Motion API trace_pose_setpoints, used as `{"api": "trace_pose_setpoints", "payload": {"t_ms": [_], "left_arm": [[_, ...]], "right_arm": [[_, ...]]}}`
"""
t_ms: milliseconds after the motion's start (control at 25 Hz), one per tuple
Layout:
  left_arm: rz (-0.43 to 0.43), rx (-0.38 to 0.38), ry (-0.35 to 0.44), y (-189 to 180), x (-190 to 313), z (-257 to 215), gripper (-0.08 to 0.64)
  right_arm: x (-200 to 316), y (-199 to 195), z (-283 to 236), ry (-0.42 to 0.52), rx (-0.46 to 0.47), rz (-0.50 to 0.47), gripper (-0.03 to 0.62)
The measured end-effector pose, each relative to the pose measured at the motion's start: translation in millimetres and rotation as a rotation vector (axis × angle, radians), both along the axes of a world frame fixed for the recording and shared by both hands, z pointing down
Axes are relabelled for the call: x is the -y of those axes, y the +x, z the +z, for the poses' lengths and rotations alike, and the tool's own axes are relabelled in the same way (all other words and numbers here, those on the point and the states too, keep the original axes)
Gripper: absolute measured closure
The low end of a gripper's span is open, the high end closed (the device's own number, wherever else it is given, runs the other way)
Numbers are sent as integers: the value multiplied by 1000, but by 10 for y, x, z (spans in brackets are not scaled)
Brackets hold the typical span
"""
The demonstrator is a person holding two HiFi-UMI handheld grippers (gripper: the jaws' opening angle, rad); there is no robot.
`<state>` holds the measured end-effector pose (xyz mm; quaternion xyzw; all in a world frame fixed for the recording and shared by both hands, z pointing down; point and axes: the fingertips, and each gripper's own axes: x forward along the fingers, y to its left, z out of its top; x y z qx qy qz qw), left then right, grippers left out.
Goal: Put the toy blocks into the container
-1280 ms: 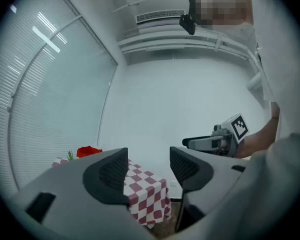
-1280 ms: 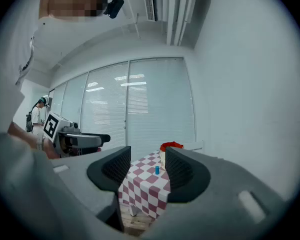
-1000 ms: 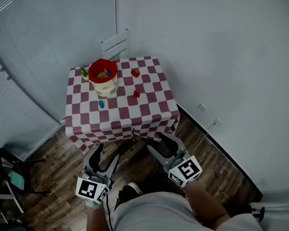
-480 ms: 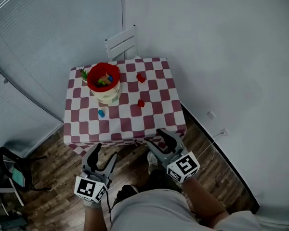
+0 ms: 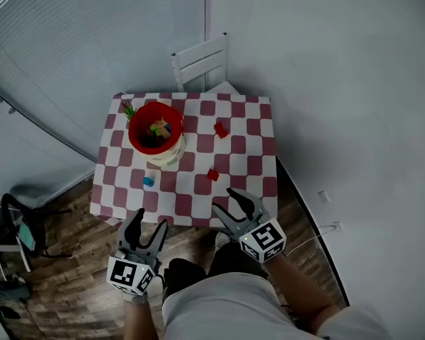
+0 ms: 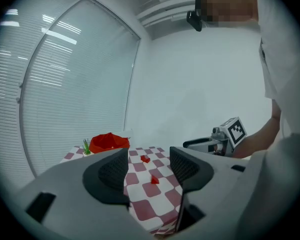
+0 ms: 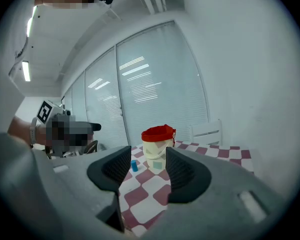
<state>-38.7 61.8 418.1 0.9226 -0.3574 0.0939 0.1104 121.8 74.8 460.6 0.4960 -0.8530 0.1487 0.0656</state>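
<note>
My left gripper (image 5: 147,222) hangs off the near edge of the table (image 5: 190,205), over the wooden floor (image 5: 71,275). Its jaws are spread with nothing between them, so I judge it is waiting for a reach. Ahead of it a blue block (image 5: 149,182) lies alone on the checked cloth, just in front of the bucket (image 5: 168,154). The bucket stands toward the far left corner beside a small plant (image 5: 128,110) and already holds several blocks (image 5: 158,127). It is upright with its red rim open to me, so I can drop things in from above.

To the right of the bucket lie two red blocks, one near (image 5: 212,175) and one farther back (image 5: 220,129), well apart from each other. My right gripper (image 5: 225,201) is at the table's near edge, jaws apart and empty, pointing toward the near red block. That block looks like the natural first pick.

The cloth around each loose block is bare, so I have room to close in. A chair (image 5: 200,62) stands behind the table, and the wall (image 5: 354,119) runs close along its right side, which limits swinging wide there.
</note>
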Motion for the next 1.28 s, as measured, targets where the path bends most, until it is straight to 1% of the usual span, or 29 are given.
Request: {"api": "trace_pose_setpoints", "payload": {"t_ms": [280, 360, 520, 640, 760, 920, 1080, 1280], "left_arm": [[-134, 42, -39, 66, 238, 141, 319], [-164, 44, -53, 53, 268, 189, 319], [-214, 31, -71, 14, 353, 242, 319], [-221, 46, -88, -58, 376, 318, 319], [-215, 80, -102, -133, 415, 419, 319], [-224, 76, -112, -220, 472, 486, 319], [-231, 73, -134, -317, 542, 537, 319], [-250, 65, -148, -435, 599, 576, 319]], "right_arm": [[481, 159, 590, -95, -85, -126, 382], [564, 155, 808, -132, -103, -153, 382], [746, 192, 1264, -202, -174, -189, 382], [842, 201, 1553, -252, -218, -196, 382], [947, 193, 1768, -273, -273, -209, 382], [1060, 173, 2017, -302, -344, -243, 382], [1137, 134, 2208, -333, -372, -251, 382], [1173, 171, 2379, -370, -392, -222, 383]]}}
